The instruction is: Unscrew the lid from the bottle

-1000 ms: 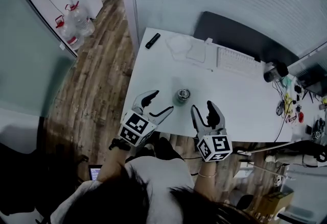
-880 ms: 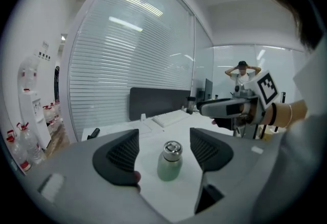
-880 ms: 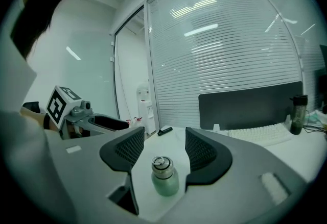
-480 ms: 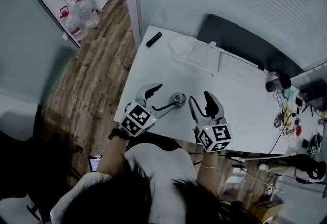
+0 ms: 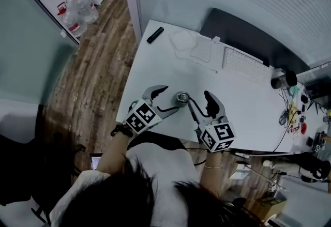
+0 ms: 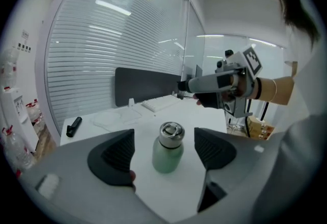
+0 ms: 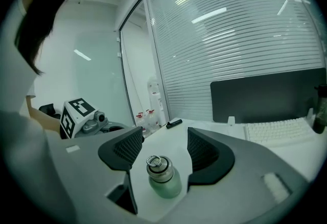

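A small pale-green bottle (image 5: 181, 99) with a metal ring lid (image 6: 171, 133) stands upright near the front edge of the white table (image 5: 170, 65). My left gripper (image 5: 171, 98) reaches in from the left. Its jaws have just been opening and stand wide, with the bottle (image 6: 167, 154) at their tips and neither pad touching it. My right gripper (image 5: 198, 96) comes in from the right. Its jaws have also just been opening, and the bottle (image 7: 164, 179) sits low in front of them, untouched. The lid (image 7: 158, 164) is on the bottle.
A white keyboard (image 5: 243, 63) and a dark screen (image 5: 248, 32) lie at the table's back. A black marker (image 5: 155, 34) is at the far left corner. Cables and small clutter (image 5: 292, 112) crowd the right end. Water jugs (image 5: 77, 11) stand on the wooden floor.
Both grippers have moved in toward the bottle from either side, and their jaws stand wider than before. The bottle has not moved on the table.
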The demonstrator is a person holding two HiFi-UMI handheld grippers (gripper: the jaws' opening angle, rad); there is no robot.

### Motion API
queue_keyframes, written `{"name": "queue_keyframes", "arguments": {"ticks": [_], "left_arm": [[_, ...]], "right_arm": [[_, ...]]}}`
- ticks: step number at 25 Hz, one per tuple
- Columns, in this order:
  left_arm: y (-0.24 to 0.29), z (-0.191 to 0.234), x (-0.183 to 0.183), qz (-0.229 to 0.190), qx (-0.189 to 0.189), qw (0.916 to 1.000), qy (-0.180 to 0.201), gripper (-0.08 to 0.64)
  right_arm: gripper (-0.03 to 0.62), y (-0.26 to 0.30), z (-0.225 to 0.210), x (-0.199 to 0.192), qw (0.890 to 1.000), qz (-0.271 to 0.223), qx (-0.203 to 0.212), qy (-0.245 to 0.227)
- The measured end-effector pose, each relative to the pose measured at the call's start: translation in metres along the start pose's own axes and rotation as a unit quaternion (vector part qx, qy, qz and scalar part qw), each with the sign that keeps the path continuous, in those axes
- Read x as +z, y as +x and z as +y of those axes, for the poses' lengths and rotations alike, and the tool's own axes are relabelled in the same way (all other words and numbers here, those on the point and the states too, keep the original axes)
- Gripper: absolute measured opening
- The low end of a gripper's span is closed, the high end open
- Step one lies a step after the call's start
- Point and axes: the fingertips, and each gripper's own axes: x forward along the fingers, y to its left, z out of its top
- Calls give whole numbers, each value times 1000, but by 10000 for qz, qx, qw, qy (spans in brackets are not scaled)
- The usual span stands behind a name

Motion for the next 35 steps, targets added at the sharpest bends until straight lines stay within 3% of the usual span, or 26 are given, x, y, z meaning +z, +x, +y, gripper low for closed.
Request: {"name": "queue_keyframes", "arguments": {"ticks": [6,13,18,27,35], "left_arm": [[18,-11,-19,80,-581,9982,157,394],[39,-8,-43,1,-1002,9949,-132,393],[53,-11,-56,170,-1265,9918,104,394],[73,-15,-58,237,-1600,9855,510,393],[77,-13,-56,170,-1645,9838,694,383]], "right_arm": [[276,12,9,-20,9983,350,465,-6],[279,29,13,-53,9941,663,835,191],[278,39,16,-66,9919,709,1043,124],[276,46,12,-80,9886,682,1339,-97],[249,48,15,-88,9830,689,1692,-186]]}}
